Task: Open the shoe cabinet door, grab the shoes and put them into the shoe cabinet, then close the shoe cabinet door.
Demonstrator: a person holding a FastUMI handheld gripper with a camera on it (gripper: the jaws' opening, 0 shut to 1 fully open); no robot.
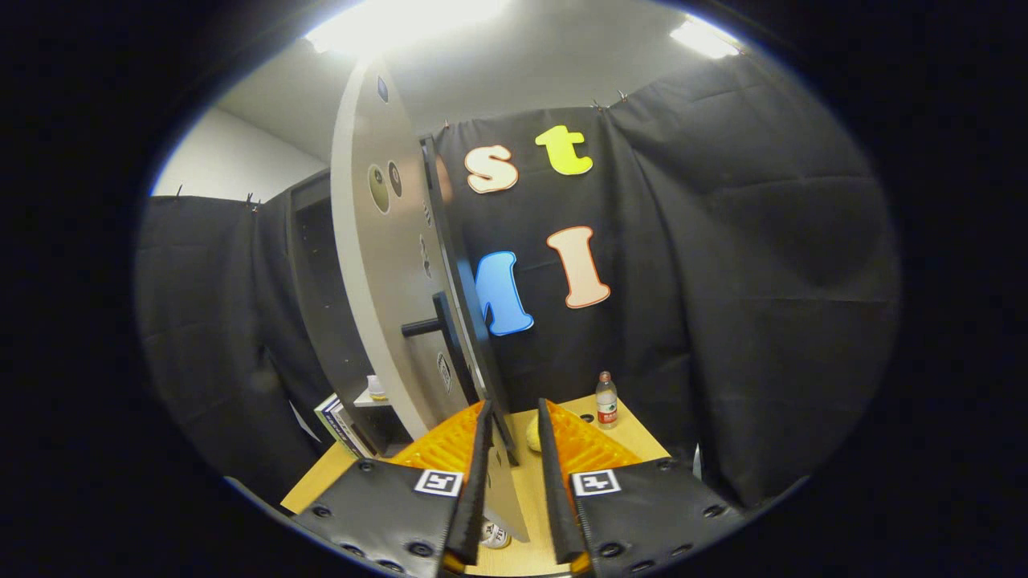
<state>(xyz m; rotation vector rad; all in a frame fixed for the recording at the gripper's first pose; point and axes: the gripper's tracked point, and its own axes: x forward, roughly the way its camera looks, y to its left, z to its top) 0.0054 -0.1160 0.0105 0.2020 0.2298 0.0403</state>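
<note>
One pale grey flat cabinet door (377,265) with one dark bar handle (434,325) stands ajar, its lower edge between the spread fingers of the gripper (514,449). One clear plastic bottle (606,400) stands beyond them on the wooden tabletop (634,437).

Hand-held gripper (512,449) upright, 2 fingers parted, a gap between them

Cabinet door (385,265) pale grey, ajar, bottom edge between gripper (514,425) fingers.
</note>
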